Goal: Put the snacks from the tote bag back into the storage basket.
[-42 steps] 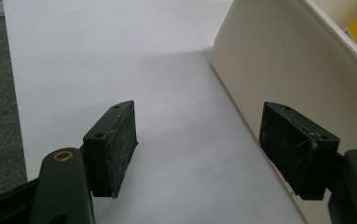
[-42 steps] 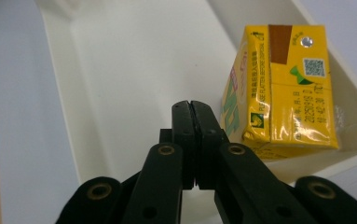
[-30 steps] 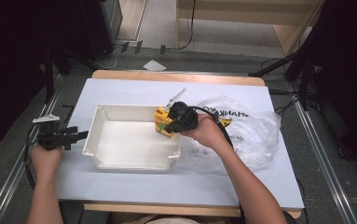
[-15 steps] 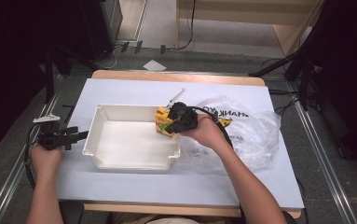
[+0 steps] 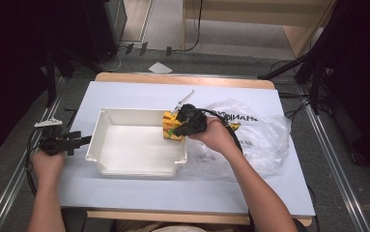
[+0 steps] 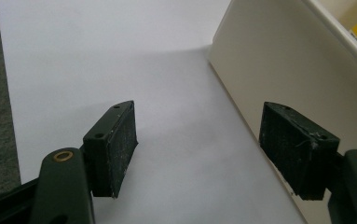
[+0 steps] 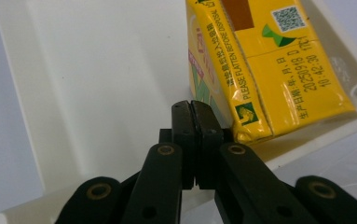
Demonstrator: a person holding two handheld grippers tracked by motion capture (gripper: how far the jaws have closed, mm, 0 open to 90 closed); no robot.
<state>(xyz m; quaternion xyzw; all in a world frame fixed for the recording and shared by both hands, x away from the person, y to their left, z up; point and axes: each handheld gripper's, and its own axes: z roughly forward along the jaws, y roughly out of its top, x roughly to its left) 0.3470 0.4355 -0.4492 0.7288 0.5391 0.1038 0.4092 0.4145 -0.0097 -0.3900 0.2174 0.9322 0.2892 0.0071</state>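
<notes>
A yellow drink carton (image 5: 168,123) stands inside the white tray (image 5: 134,112), against its right wall. In the right gripper view the carton (image 7: 264,70) leans just right of my right gripper (image 7: 192,106), whose jaws are shut pad to pad with nothing between them. From above, that right gripper (image 5: 181,127) reaches over the tray's right rim beside the carton. My left gripper (image 5: 87,140) rests on the table left of the tray. Its jaws (image 6: 199,140) stand wide open and empty, the right pad close to the tray's outer wall (image 6: 269,70).
A crumpled clear plastic bag (image 5: 262,137) with dark print lies on the white tabletop (image 5: 173,193) right of the tray. A thin white strip (image 5: 182,99) pokes up behind the carton. The tray floor (image 7: 97,70) is bare left of the carton.
</notes>
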